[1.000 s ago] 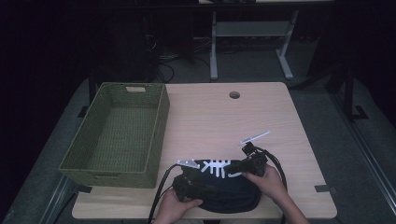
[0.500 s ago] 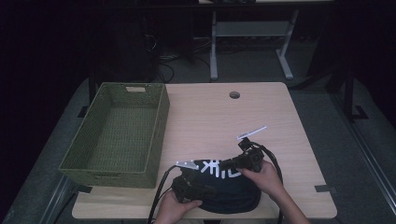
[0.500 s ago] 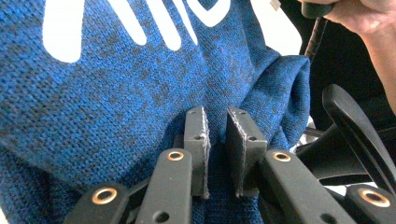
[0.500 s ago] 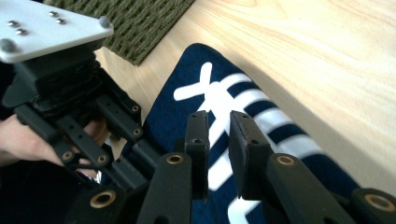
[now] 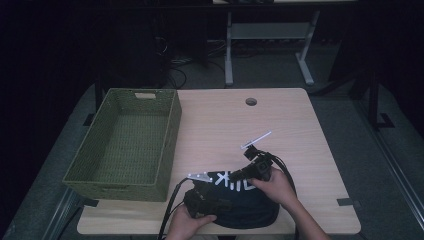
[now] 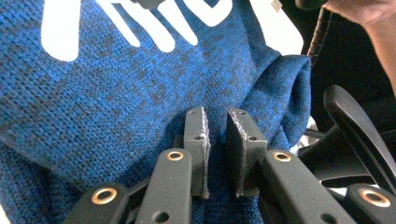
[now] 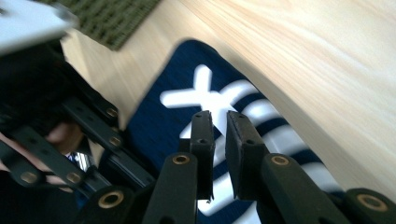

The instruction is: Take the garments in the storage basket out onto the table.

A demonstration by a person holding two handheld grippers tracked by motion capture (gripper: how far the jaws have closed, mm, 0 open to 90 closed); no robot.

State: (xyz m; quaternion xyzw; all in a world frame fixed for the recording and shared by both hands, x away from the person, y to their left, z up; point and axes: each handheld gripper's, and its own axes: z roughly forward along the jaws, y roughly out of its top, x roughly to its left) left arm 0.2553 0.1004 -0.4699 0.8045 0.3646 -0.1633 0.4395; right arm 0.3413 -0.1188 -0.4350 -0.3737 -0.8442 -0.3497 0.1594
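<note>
High view: a dark blue knitted garment (image 5: 245,205) with white lettering lies at the 6 o'clock edge of the bench (image 5: 300,130), just right of a green woven basket (image 5: 125,145) that occupies the 9 o'clock side. The left gripper (image 5: 202,197) rests on the garment's 9 o'clock end; the right gripper (image 5: 245,175) is over its 12 o'clock edge, at the lettering.

Left gripper view: the fingers (image 6: 198,135) stand close together, clamped on a raised fold of the blue knit (image 6: 116,93), which fills the narrow gap between them.

Right gripper view: the fingers (image 7: 203,135) stand nearly together with a slim gap, having just been closing. They hover over the white lettering of the garment (image 7: 187,100); whether fabric is pinched between them cannot be told. The bench (image 7: 327,60) surface runs beside the garment.
</note>
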